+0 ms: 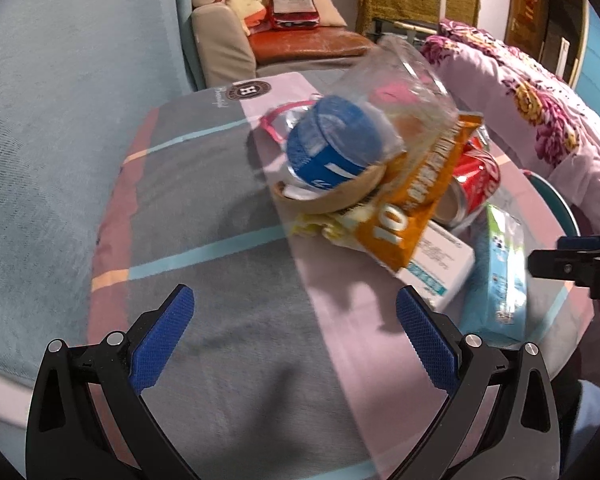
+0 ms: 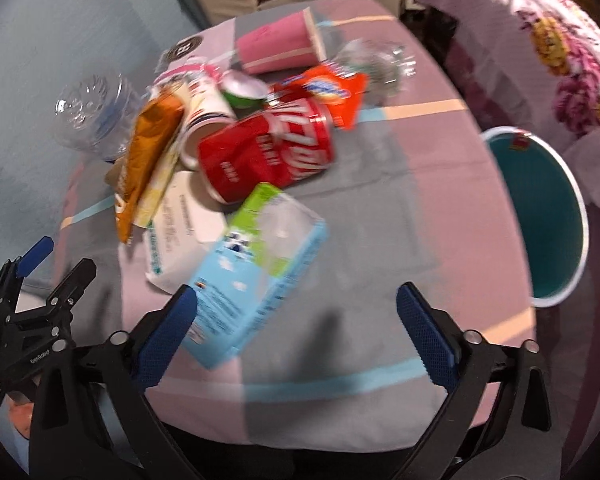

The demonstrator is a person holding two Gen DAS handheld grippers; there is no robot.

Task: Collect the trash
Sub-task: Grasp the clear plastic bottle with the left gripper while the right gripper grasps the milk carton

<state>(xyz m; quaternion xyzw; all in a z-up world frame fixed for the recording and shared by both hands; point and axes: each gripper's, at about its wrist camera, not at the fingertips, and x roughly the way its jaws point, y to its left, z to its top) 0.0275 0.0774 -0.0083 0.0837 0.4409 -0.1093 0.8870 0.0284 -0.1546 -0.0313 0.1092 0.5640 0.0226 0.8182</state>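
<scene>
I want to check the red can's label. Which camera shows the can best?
The right wrist view: the red can lies on its side in full sight, label facing up. In the left wrist view only part of it shows behind the orange packet.

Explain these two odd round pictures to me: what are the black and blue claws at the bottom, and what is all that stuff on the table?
Each picture comes from a camera fixed on a hand-held gripper; a person carries one in each hand. The left gripper and the right gripper both have open jaws and hold nothing. On the cloth-covered table lies litter: a red can, a light blue carton, an orange snack bag, a clear plastic bottle, a pink cup. Beside the table stands a teal bin.
</scene>
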